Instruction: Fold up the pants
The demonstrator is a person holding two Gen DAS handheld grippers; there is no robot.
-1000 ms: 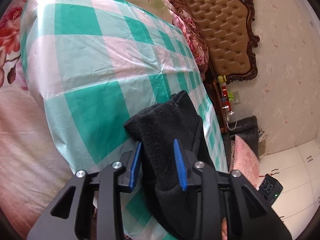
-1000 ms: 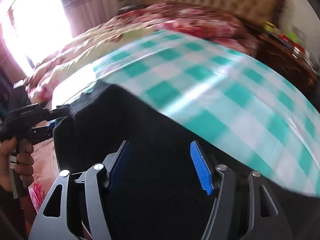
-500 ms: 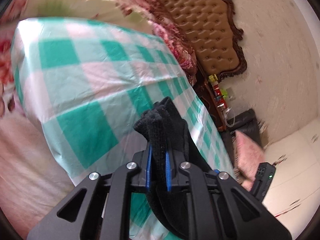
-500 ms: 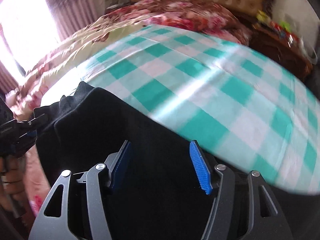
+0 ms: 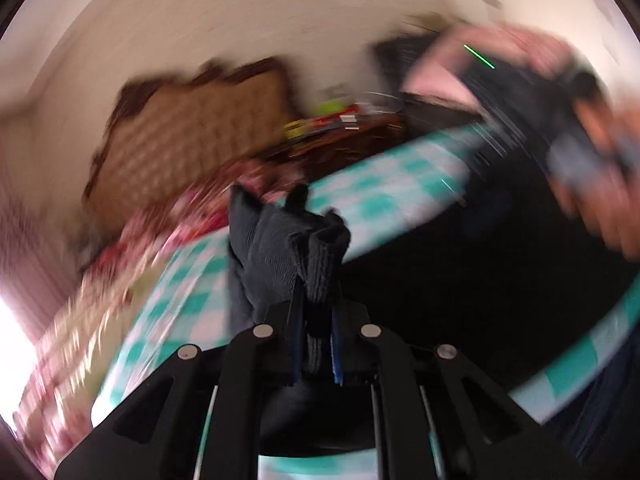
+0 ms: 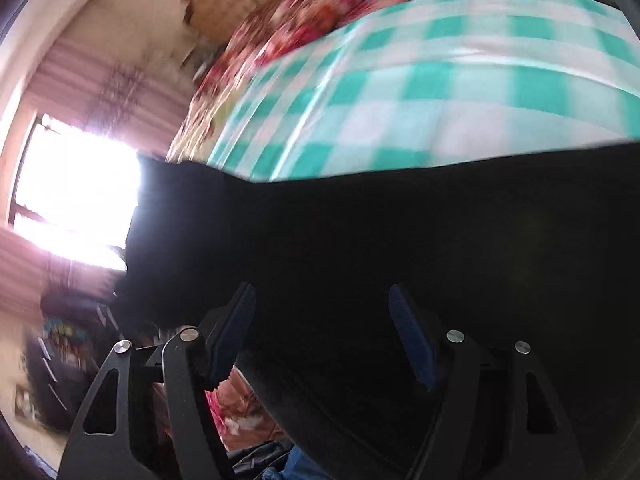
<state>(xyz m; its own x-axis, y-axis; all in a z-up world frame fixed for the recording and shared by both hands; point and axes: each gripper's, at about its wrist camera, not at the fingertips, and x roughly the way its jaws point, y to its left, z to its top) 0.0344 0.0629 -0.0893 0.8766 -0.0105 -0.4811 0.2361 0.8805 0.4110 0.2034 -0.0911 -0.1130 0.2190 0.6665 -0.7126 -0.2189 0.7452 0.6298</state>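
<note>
The black pants (image 5: 460, 288) stretch across the green-and-white checked sheet (image 5: 392, 188). My left gripper (image 5: 316, 332) is shut on a bunched ribbed edge of the pants (image 5: 296, 248), lifted off the bed. In the right wrist view the pants (image 6: 400, 248) hang as a wide dark sheet in front of the checked sheet (image 6: 440, 80). My right gripper (image 6: 324, 332) is open, its blue pads on either side of the dark cloth. The other hand and gripper show blurred in the left wrist view (image 5: 592, 152).
A tufted brown headboard (image 5: 192, 128) and a floral quilt (image 5: 152, 232) lie at the head of the bed. A dark nightstand with bottles (image 5: 332, 128) stands beside it. A bright window with pink curtains (image 6: 72, 200) is at the left.
My left gripper shut on the pants edge and swung up fast with it; the view now faces the headboard and is blurred. My right gripper stayed open and tilted toward the window.
</note>
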